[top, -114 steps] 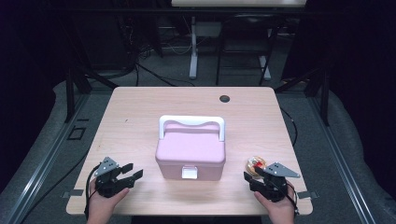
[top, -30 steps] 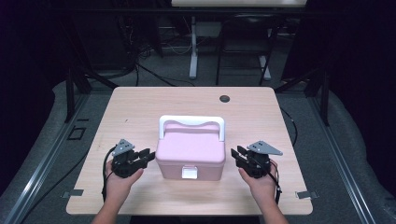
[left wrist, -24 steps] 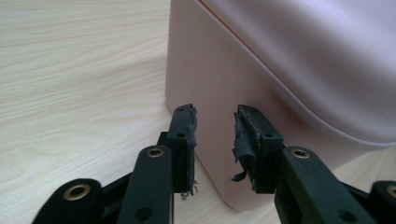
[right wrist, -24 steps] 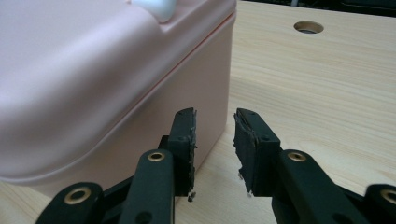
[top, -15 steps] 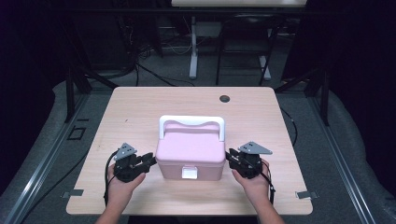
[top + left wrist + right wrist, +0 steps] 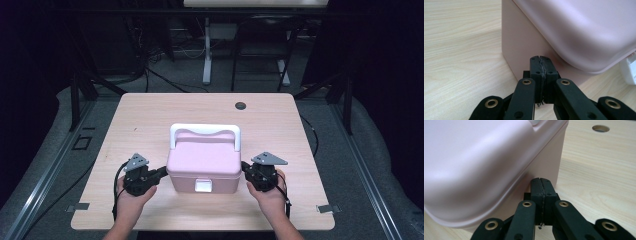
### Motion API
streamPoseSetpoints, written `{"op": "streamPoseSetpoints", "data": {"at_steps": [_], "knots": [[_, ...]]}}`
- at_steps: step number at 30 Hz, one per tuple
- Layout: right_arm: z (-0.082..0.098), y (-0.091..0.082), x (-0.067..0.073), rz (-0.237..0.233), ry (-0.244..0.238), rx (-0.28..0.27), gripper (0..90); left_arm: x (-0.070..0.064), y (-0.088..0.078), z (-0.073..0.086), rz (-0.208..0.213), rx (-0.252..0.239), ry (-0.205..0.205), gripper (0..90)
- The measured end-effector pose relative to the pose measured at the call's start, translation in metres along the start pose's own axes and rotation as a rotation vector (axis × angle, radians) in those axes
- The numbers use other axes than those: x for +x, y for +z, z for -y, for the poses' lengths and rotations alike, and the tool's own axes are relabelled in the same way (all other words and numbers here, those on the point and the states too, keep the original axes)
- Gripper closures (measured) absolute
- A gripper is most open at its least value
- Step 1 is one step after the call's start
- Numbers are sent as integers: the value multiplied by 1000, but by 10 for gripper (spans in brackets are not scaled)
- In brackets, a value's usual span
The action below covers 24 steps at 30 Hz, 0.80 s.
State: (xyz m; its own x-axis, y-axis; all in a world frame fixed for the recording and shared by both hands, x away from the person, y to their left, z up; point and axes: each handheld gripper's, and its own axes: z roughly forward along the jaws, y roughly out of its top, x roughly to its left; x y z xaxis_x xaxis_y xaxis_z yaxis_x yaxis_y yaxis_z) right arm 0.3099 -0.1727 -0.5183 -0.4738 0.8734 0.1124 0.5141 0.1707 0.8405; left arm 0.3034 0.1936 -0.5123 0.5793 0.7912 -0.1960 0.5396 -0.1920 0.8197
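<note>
A pink box [image 6: 204,165] with a white handle [image 6: 205,131] and a white latch [image 6: 203,186] sits near the middle of the wooden table [image 6: 150,115], a bit toward the near edge. Its lid is down.

The left gripper [image 6: 159,173] is at the box's left side and the right gripper [image 6: 246,169] is at its right side. Both have just squeezed their jaws together, and nothing is between them. In the left gripper view the closed tips [image 6: 540,65] point at the box's lower wall, right under the lid's rim. The right gripper view shows the same on the other side [image 6: 541,185].

I think the jaws are shut so each makes one firm tip. With one on each side, the hands can press in and hold the box steady, or lift it.

A small dark hole [image 6: 240,105] is at the far side of the table.
</note>
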Motion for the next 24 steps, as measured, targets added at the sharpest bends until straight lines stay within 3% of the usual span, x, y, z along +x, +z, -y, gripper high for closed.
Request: {"op": "streamPoseSetpoints", "data": {"at_steps": [5, 10, 24], "knots": [[0, -2, -2, -21, 26, 13, 899, -4, -4, 0, 7, 22, 23, 895], [0, -6, 0, -21, 17, 26, 900, -8, -6, 3, -6, 21, 22, 897], [9, -20, 12, -32, -5, 42, 900, -12, -19, 11, 16, 36, 36, 897]]}}
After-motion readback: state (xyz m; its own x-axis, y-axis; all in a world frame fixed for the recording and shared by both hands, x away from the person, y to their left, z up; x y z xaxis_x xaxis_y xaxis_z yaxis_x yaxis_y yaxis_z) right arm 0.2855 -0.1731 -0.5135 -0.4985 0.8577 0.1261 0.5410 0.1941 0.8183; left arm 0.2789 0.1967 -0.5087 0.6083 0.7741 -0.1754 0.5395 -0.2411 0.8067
